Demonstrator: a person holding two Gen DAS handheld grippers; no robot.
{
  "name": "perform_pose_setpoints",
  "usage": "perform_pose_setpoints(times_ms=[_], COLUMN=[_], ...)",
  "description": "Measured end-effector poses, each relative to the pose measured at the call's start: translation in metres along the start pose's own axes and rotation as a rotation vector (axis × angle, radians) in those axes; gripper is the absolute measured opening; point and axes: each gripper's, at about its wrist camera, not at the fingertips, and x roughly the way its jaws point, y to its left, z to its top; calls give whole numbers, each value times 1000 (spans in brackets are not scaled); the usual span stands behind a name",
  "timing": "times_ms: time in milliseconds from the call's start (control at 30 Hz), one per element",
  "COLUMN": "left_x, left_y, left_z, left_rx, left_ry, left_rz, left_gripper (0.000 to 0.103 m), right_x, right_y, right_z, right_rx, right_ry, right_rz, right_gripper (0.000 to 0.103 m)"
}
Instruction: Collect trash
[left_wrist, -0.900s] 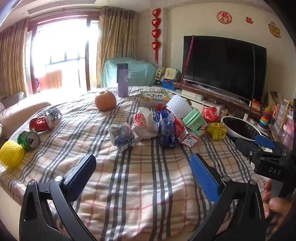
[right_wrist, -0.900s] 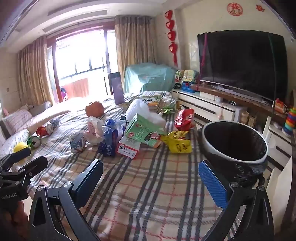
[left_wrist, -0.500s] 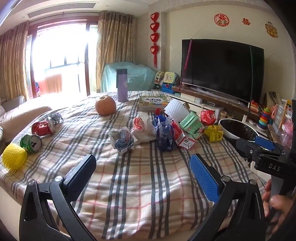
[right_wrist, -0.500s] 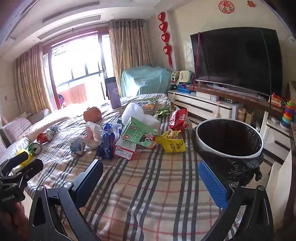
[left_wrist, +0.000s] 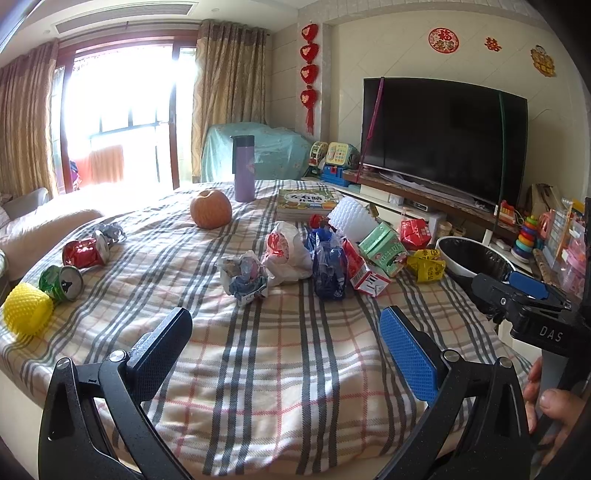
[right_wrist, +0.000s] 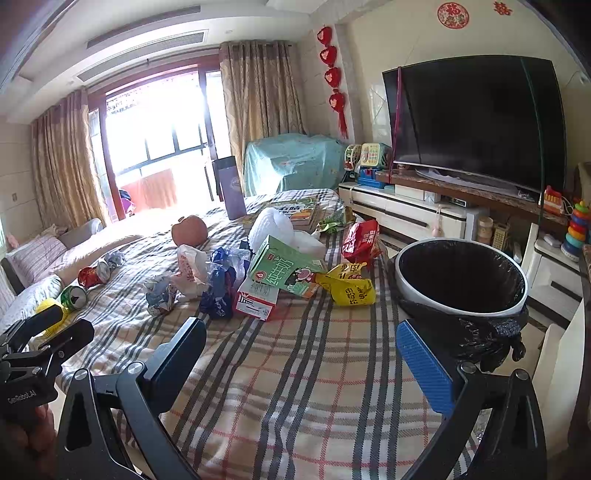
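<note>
left gripper (left_wrist: 284, 339) wide | right gripper (right_wrist: 301, 354) wide (nothing between) | bin (right_wrist: 517, 273) beside bed

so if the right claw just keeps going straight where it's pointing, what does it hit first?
Probably bare plaid blanket: the open right claw tilts downward over it. Nearest item on that line looks like the red-and-white carton, though depth is unclear.

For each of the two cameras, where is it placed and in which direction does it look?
Left wrist: on the left tongs, open, facing the plaid blanket; right tongs and fingers show at right.
Right wrist: on the right tongs, open, facing the bin; left tongs at left.
Shared: green carton, television.
</note>
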Motion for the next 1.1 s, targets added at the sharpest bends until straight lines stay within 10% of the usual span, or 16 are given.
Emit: perform_pose_setpoints(times_ms=[1100], left_x=[1], left_y=[2], left_z=[-1], left_rx=[-4], left_ry=[3], left_rz=[-6], left_gripper=[103], right_x=[6], right_y=[5], right_z=[-3], right_rx=[2], right_ry=[14], right_rz=[33], right_gripper=[103])
